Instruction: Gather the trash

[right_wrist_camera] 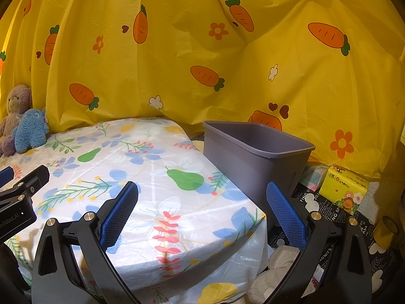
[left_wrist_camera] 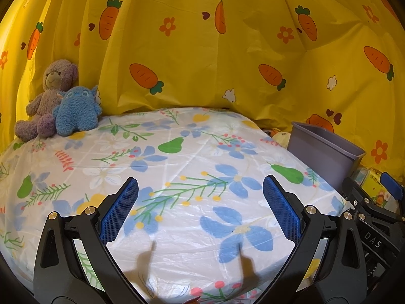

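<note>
While both the left gripper [left_wrist_camera: 200, 209] and right gripper [right_wrist_camera: 202, 211] hover wide apart and empty over the bare floral table [right_wrist_camera: 141, 167], the grey bin [right_wrist_camera: 255, 162] at its far-right corner looks empty, so collecting seems either finished or unstarted.

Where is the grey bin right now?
The grey bin stands just off the right edge of the flowered table, in front of the yellow carrot curtain, with a yellow tissue pack to its right.
</note>
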Demonstrator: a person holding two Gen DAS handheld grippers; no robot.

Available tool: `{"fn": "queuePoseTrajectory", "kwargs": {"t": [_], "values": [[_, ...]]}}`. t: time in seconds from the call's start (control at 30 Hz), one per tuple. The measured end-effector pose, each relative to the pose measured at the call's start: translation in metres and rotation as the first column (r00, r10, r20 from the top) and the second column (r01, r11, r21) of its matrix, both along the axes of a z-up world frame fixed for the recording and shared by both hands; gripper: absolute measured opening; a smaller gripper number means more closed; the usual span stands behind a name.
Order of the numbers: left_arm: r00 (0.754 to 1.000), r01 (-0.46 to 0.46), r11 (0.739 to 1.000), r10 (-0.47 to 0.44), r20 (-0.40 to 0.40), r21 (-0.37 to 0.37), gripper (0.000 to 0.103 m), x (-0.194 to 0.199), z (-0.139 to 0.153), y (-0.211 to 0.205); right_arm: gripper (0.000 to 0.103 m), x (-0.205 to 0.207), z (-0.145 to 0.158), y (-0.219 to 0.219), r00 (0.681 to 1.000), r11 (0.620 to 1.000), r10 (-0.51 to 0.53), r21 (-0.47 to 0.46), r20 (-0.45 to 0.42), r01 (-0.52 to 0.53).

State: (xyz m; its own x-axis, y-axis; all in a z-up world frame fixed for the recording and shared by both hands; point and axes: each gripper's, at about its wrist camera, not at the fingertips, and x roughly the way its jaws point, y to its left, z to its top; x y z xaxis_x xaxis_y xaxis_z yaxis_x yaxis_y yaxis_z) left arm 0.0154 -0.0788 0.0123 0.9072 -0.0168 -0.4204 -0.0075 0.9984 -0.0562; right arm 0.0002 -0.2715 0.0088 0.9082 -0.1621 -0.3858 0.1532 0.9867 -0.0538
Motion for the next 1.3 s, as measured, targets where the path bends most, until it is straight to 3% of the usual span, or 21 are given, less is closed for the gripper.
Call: {"fn": "queuePoseTrajectory", "kwargs": {"t": [1.3], "values": [[1.000,0.010,1.000,-0.010,0.006,0.006,0.097,-0.0017,0.0004,-0.0018,0.098,-0.0008,0.0002,-0.0005,1.000,1.000,0.000,0.003,0.001,0.000]]}}
